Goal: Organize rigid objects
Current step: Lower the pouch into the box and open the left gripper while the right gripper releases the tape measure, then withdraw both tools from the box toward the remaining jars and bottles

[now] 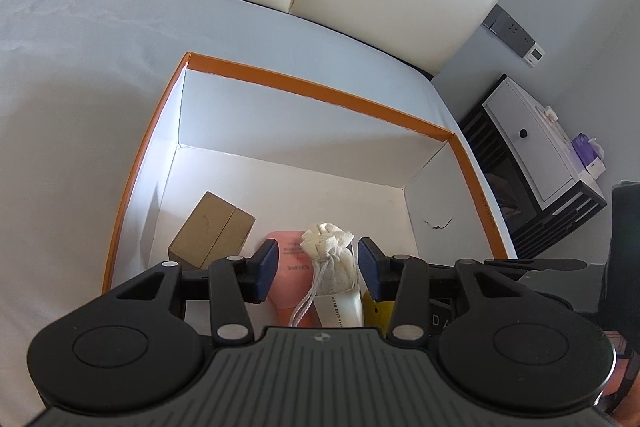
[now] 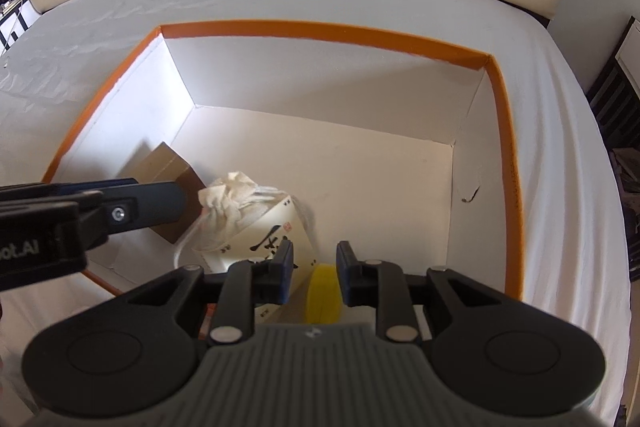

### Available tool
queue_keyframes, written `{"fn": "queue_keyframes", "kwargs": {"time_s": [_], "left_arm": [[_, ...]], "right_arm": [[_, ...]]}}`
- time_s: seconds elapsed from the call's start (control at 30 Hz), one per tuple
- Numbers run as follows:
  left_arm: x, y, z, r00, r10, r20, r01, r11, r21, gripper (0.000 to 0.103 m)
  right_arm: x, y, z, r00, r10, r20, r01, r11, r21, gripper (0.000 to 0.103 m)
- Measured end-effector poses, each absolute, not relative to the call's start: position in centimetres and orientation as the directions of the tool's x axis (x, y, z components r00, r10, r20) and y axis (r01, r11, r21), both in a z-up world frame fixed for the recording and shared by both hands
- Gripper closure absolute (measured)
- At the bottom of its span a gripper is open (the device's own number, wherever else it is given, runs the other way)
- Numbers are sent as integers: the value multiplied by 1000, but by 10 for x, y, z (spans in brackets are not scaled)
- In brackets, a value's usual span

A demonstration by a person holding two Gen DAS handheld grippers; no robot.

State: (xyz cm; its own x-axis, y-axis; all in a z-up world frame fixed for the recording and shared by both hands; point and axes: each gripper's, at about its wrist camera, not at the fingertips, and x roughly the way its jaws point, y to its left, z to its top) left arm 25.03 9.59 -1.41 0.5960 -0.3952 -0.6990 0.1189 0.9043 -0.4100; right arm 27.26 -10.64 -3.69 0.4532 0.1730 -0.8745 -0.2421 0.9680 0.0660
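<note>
White bed sheet point(image 2: 560, 107) under orange-rimmed box point(image 2: 320, 29). Your left gripper point(image 1: 318, 269) stands partly open around the soft-topped cloth pouch point(image 1: 332, 259), not pressing; right gripper point(image 2: 314, 277) is narrowly open over the stiff, smooth yellow piece point(image 2: 323, 293), holding nothing. Grip the pouch's firm lower body.

The left gripper point(image 1: 318, 269), a black two-finger tool with dark blue pads, tilts downward with a clear gap between its fingers point(image 1: 266, 269), nothing pressed by either pad. From the right wrist view it reaches in from the left edge. The right gripper point(image 2: 314, 273), of the same build, points more steeply down, its fingers point(image 2: 285, 269) standing slightly apart.
</note>
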Motion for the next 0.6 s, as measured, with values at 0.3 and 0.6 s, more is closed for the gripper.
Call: {"fn": "queue_keyframes", "kwargs": {"time_s": [0.3, 0.6], "left_arm": [[239, 94, -3, 654, -404, -640, 154, 899, -410, 53], [217, 87, 15, 747, -390, -538, 191, 902, -388, 53]], "right_arm": [[237, -111, -8, 572, 166, -803, -266, 964, 9, 70], [171, -141, 9, 686, 192, -701, -249, 968, 21, 49]]}}
